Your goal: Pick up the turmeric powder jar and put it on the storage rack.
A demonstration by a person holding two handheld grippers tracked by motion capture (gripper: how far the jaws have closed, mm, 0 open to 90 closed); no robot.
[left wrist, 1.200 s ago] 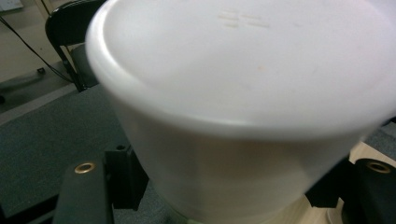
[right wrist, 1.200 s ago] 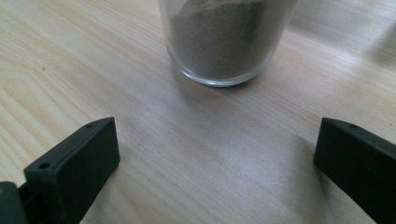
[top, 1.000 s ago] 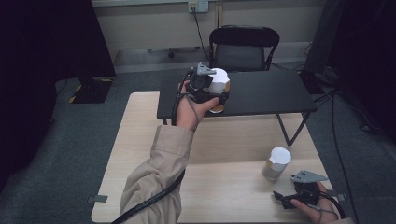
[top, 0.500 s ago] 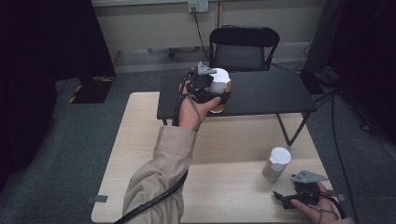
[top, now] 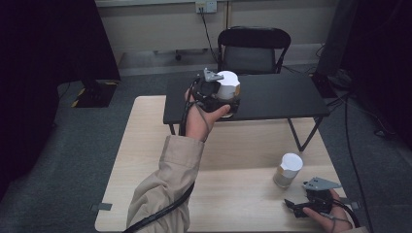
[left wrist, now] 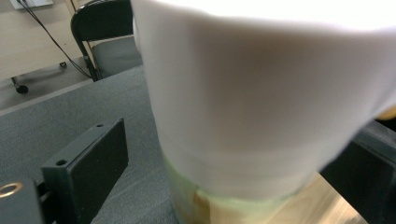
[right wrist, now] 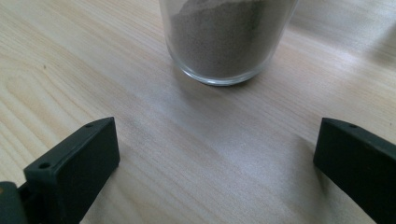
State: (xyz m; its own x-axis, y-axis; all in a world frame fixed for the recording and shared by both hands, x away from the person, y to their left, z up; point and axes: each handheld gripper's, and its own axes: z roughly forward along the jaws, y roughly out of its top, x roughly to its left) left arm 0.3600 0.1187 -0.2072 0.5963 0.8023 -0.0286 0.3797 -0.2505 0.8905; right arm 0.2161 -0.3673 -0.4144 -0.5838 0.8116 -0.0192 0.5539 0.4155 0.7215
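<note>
- left gripper (top: 224,99): raised over the near edge of the black table (top: 272,97), carried by the person's left hand (top: 201,116) with a tan sleeve (top: 163,194) behind it.
- its jaws have just been opening. the white-lidded jar (top: 227,87) stands between them. in the left gripper view the left jaw stands clear of the jar wall with a gap showing; the right jaw is mostly hidden behind the jar, so contact on that side cannot be confirmed.
- the same jar (left wrist: 261,107) is very close in the left gripper view: broad white lid above, a pale green and tan band at the base. whether its base rests on the black table cannot be told.
- right gripper (top: 297,206): low over the light wooden table (top: 145,145) at the near right corner, in the person's right hand (top: 330,218). jaws spread wide, nothing between them, only bare wood (right wrist: 210,154) in the gap.
- a second jar (top: 287,170), white lid, stands upright on the wooden table just beyond the right gripper, apart from it. the right gripper view shows its clear glass base (right wrist: 226,42) holding brown powder.
- a black folding chair (top: 252,48) stands behind the black table.
</note>
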